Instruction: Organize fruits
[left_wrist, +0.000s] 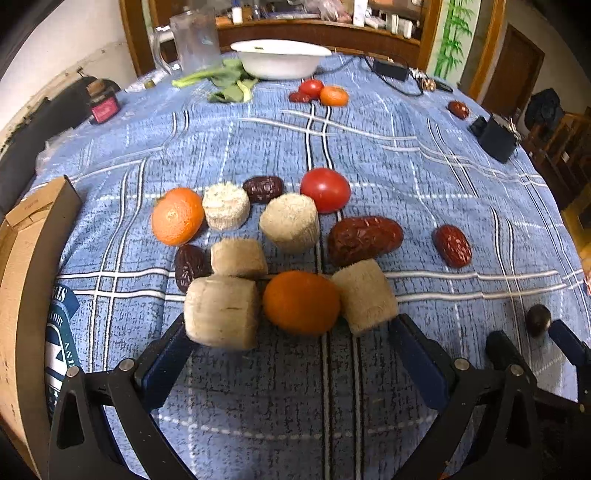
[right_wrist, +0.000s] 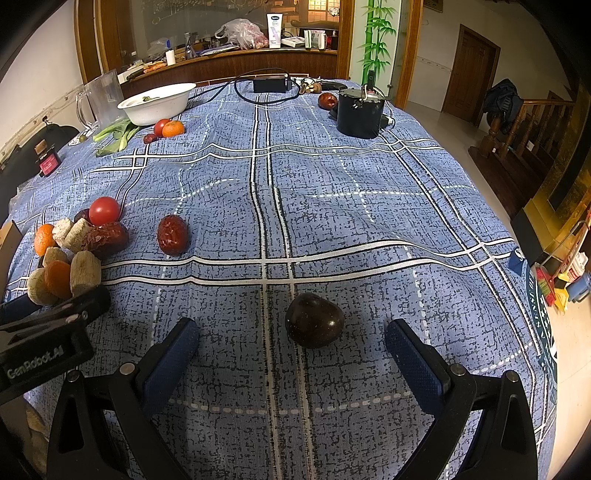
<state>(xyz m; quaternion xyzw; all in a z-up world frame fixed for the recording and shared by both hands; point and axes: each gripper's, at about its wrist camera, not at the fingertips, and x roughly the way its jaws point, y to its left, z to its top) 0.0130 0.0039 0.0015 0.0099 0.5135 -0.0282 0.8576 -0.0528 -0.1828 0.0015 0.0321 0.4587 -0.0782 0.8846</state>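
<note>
A cluster of fruit lies on the blue plaid tablecloth (left_wrist: 369, 147): a near orange (left_wrist: 301, 302), a second orange (left_wrist: 177, 216), a tomato (left_wrist: 325, 189), a large red date (left_wrist: 365, 235), another date (left_wrist: 452, 245) and several beige cut cylinders (left_wrist: 221, 312). My left gripper (left_wrist: 291, 332) is open and empty, with the near orange just beyond its fingertips. My right gripper (right_wrist: 291, 339) is open and empty, with a dark round fruit (right_wrist: 314, 320) between its fingertips on the cloth. That dark fruit also shows in the left wrist view (left_wrist: 538, 319).
A white bowl (left_wrist: 279, 57), a clear pitcher (left_wrist: 194, 40) and green leaves (left_wrist: 229, 83) stand at the far edge. A small tomato, orange and date group (left_wrist: 319, 92) lies near the bowl. A black pot (right_wrist: 360, 110) stands far right. A cardboard box (left_wrist: 26, 258) is at left.
</note>
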